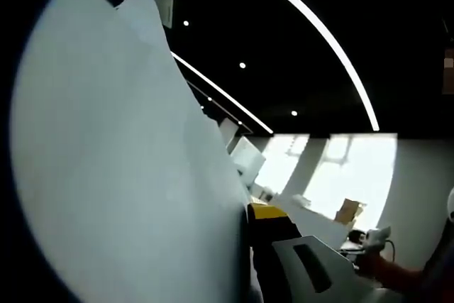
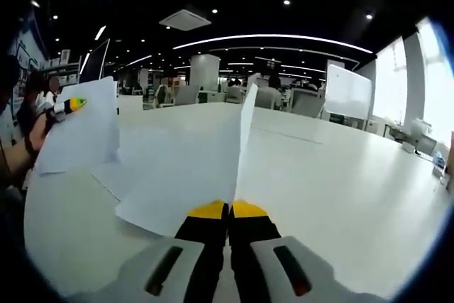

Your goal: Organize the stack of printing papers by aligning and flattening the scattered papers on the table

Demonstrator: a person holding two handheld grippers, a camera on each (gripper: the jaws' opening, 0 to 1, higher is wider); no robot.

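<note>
**Right gripper view: both tools lifted sheets off the white desk**

Right gripper view showed the right tool (image 2: 228, 212), yellow-tipped jaws pressed together on the near edge of a thin white paper sheet (image 2: 245, 133). That sheet stood edge-on to the camera, its long axis running away from the jaws and up off the broad white desk (image 2: 340, 175). Beneath it lay more loose white sheets (image 2: 170, 182), fanned out and skewed, flat on the desk.

Over on the left of that view, the left tool (image 2: 73, 104) pinched a second white sheet (image 2: 81, 133), held upright, with a hand (image 2: 39, 129) behind it. Left gripper view put that big white sheet (image 1: 120, 175) against its own yellow-tipped jaw, clamped, rising steeply toward the ceiling.

To do this well, I judged, both held sheets wanted lowering squarely over the fanned pile, edges matched before any release, then pressed flat. Letting go early would likely leave them sliding askew.
</note>
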